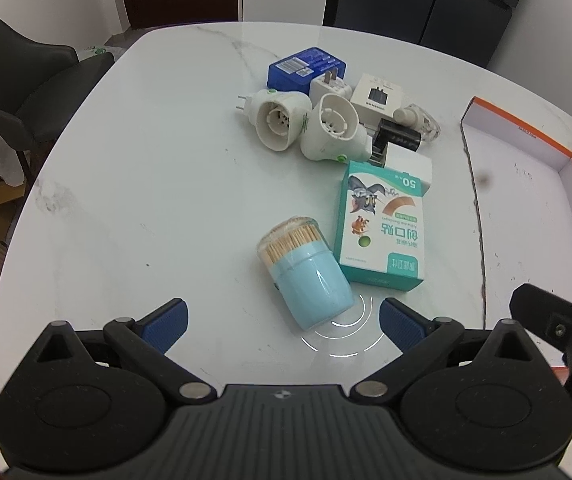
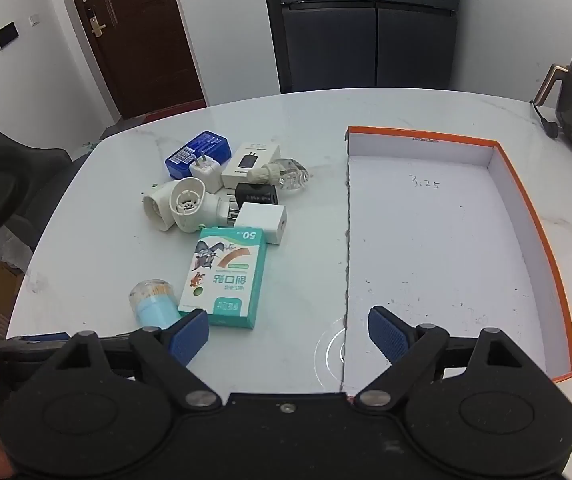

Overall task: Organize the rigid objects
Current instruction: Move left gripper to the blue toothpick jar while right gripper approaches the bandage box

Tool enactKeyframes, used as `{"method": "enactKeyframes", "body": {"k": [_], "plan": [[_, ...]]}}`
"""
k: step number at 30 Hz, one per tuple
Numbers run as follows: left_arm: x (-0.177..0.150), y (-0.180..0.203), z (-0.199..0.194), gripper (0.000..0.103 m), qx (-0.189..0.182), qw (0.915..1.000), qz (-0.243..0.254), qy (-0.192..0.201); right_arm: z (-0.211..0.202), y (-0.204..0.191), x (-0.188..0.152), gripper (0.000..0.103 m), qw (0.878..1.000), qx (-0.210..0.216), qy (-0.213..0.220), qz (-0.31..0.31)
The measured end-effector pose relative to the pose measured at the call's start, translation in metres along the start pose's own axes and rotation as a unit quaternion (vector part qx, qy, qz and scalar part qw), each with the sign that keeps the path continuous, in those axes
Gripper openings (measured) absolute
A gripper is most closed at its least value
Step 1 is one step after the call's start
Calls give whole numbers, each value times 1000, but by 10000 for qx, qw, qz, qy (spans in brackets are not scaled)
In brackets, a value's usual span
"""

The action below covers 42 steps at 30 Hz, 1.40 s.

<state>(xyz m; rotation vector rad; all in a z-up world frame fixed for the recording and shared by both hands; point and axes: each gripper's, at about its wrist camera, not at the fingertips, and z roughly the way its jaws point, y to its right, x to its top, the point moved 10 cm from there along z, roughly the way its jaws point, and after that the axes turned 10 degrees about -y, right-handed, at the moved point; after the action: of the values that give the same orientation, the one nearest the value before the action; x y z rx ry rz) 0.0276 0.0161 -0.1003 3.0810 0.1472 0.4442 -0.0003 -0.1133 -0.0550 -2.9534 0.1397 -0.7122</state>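
Left claw (image 1: pixel 284 325) spread apart, empty, above worktop (image 1: pixel 134 184); toothpick jar (image 1: pixel 306 272) lies toppled at its 12 o'clock. Right claw (image 2: pixel 288 334) likewise apart, empty. Bandage box (image 2: pixel 225 276) at its 11 o'clock, orange-rimmed tray (image 2: pixel 526 200) at 1 o'clock.

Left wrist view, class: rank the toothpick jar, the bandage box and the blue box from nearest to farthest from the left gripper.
1. Toothpick jar: lying on its side just ahead of the open left gripper.
2. Bandage box: flat, further ahead, right of the jar.
3. Blue box: far end of the pile.
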Motion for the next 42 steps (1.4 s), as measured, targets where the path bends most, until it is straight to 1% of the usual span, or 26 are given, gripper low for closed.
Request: {"method": "enactKeyframes", "body": {"k": [14,17,24,25,28,29,36,38,42], "plan": [[-5,9,6,103,63,9999,65,-101,4,8,-4,102,9999,28,-109,23],[-6,7,8,103,76,9999,41,-122,8,15,-7,102,9999,33,-65,90],[-6,4,14,103,88,9998,-22,-166,8,13,-9,102,9998,183,-37,118],[-5,4,15,103,103,9998,-30,-170,8,12,-9,102,9994,292,-63,157],[-4,2,17,103,127,9997,-42,-180,9,8,-10,102,9988,427,-135,209],[-4,1,18,103,137,9997,-65,-184,9,9,-10,102,9991,370,-135,175],[-2,-3,25,103,190,9995,-88,-237,9,8,-17,102,9989,383,-227,150],[-2,-5,27,103,210,9994,-88,-249,11,9,-17,102,9992,257,-291,78],[-1,-6,31,103,230,9994,-68,-259,14,7,-20,102,9994,184,-292,13]]}}
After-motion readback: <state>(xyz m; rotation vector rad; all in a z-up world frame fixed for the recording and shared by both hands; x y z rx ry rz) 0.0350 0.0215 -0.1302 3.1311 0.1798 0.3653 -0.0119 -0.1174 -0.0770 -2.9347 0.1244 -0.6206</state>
